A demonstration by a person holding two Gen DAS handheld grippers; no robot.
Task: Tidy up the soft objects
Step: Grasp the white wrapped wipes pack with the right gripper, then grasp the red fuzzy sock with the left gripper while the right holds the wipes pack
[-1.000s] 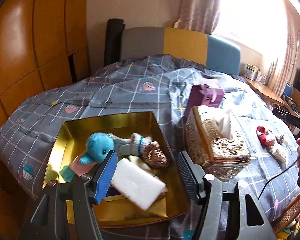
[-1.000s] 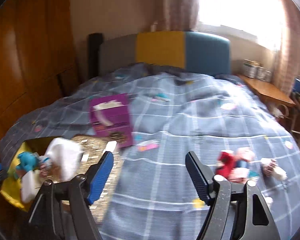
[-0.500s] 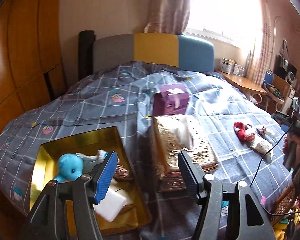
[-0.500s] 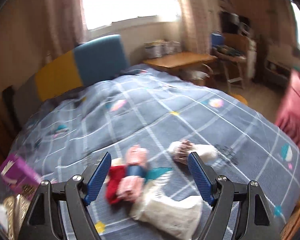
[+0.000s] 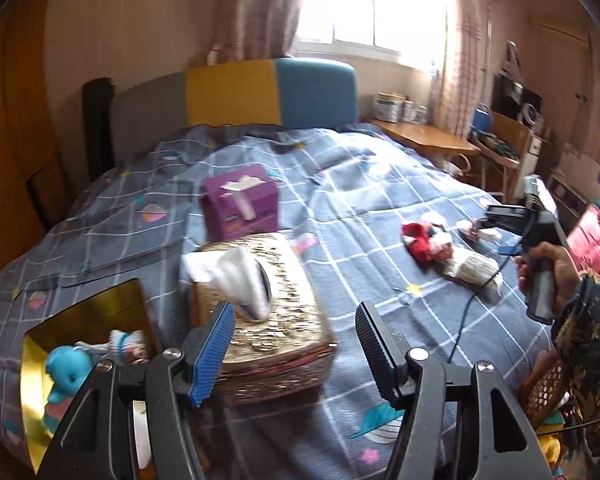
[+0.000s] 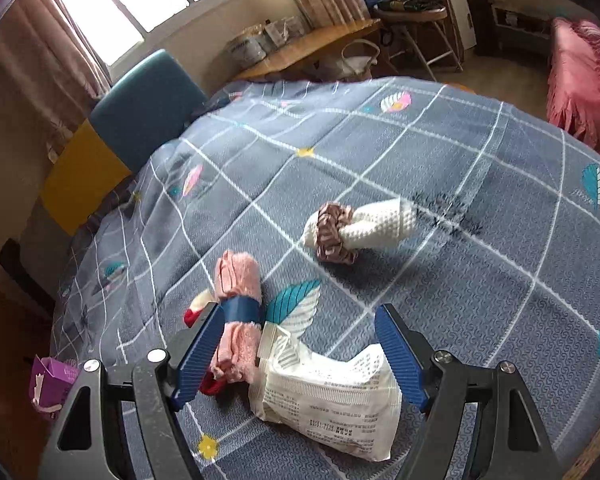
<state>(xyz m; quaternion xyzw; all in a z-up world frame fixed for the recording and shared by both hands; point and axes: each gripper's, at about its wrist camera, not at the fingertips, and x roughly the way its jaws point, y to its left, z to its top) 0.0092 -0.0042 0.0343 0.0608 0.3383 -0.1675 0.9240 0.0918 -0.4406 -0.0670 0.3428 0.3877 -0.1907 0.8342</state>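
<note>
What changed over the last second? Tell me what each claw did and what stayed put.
The right claw swung away from the purple tissue box and came down over the white mesh packet beside the pink rolled cloth with a blue band. The left claw drifted from the gold tray toward the gold woven tissue box. Both claws are open and empty; nothing on the bed moved.

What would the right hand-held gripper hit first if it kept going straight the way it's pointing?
Most likely the white packaged item lying on the bedspread, between the open right hand-held gripper's fingers; depth is hard to judge.
</note>
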